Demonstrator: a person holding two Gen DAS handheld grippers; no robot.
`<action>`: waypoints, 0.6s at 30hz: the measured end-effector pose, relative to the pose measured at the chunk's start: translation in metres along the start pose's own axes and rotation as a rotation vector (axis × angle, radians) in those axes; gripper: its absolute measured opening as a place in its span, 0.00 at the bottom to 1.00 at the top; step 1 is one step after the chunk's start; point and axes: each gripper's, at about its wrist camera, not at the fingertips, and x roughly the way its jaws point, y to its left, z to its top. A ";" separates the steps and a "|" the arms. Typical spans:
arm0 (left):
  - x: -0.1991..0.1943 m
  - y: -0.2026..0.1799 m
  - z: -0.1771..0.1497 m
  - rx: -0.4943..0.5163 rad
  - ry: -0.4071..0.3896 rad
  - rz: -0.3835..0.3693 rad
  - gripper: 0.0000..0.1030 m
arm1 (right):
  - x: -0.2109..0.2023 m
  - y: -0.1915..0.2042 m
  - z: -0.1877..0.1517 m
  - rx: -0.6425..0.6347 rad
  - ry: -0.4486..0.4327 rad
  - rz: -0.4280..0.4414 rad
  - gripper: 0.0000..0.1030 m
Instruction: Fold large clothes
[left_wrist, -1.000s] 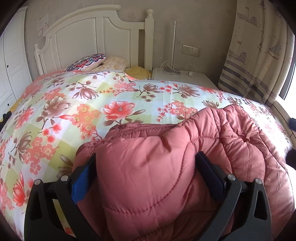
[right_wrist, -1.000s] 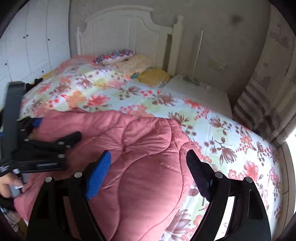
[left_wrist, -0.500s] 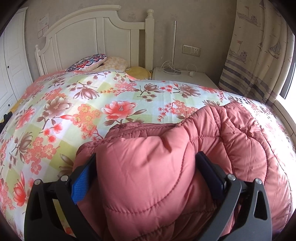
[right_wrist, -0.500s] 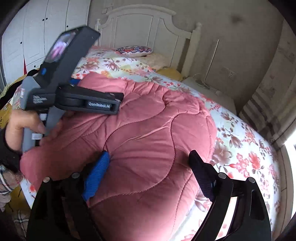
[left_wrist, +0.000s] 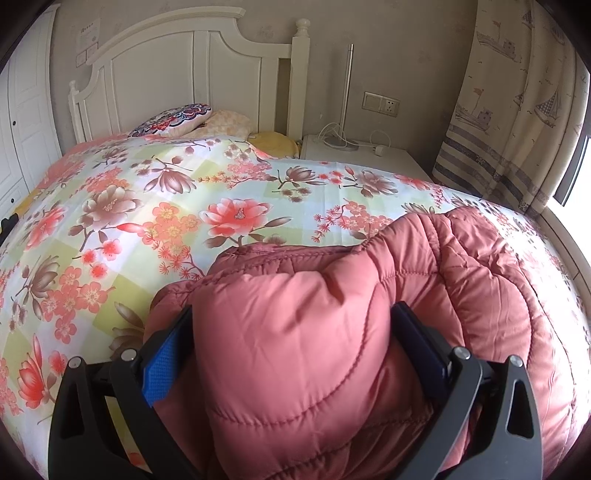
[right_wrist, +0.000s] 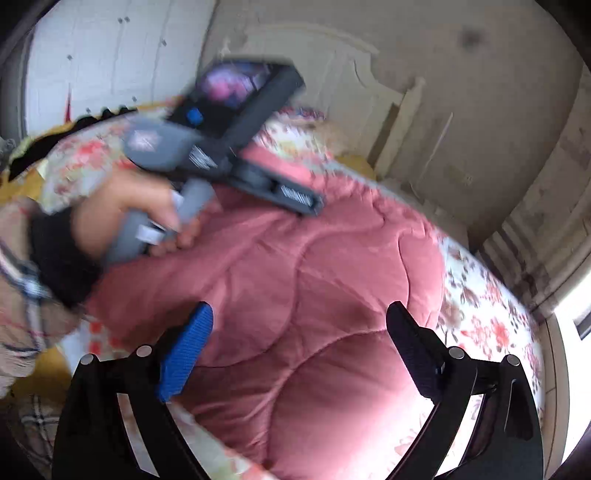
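Note:
A pink quilted puffer coat (left_wrist: 369, 314) lies bunched on the floral bedspread (left_wrist: 147, 221). My left gripper (left_wrist: 291, 332) stands wide open, with a thick fold of the coat bulging between its fingers. In the right wrist view, which is blurred, the coat (right_wrist: 314, 295) fills the middle, and my right gripper (right_wrist: 299, 332) is open above it, holding nothing. The left gripper's body (right_wrist: 229, 147) and the hand holding it show at the upper left of that view, resting on the coat.
A white headboard (left_wrist: 177, 74) and pillows (left_wrist: 177, 118) are at the far end of the bed. A white nightstand (left_wrist: 362, 155) with a lamp pole and cables stands to the right, with a curtain (left_wrist: 517, 110) beyond it. White wardrobe doors (right_wrist: 92, 55) are to the left.
The right gripper has swung back and up over the coat, and its view is now blurred with motion. The left gripper has hardly moved and stays open around the fold.

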 end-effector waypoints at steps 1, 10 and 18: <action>0.000 0.000 0.000 -0.002 -0.001 -0.001 0.98 | -0.003 0.003 -0.001 -0.003 -0.010 0.005 0.91; -0.006 -0.010 0.001 0.077 0.024 0.049 0.98 | 0.034 0.024 -0.027 -0.074 0.083 -0.046 0.96; -0.069 0.031 -0.010 -0.068 0.012 -0.076 0.98 | 0.033 0.026 -0.030 -0.066 0.081 -0.049 0.96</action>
